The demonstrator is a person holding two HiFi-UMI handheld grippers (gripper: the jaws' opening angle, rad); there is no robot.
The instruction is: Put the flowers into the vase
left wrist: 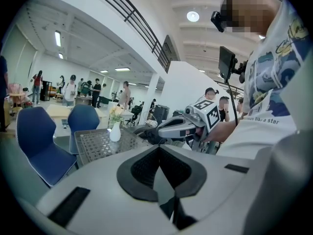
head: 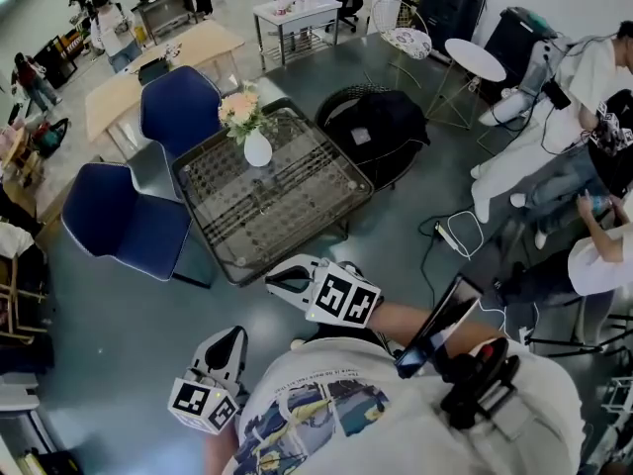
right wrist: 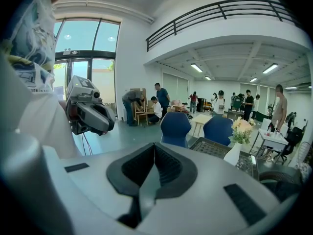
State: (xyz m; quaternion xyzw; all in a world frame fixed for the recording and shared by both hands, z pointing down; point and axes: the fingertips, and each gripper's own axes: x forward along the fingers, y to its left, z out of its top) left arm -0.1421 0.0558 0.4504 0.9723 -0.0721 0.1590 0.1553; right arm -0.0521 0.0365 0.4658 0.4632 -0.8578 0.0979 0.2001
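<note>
left tongs [head: 230, 336]: together, empty | right tongs [head: 280, 281]: together, empty | flowers [head: 240, 110]: in vase [head: 257, 150] on table [head: 297, 201]

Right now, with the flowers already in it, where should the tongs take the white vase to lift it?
Probably the narrow neck of the vase, approached level from the side: it stands upright, its belly bulges wide and round, and the flowers cover the mouth from above.
</note>
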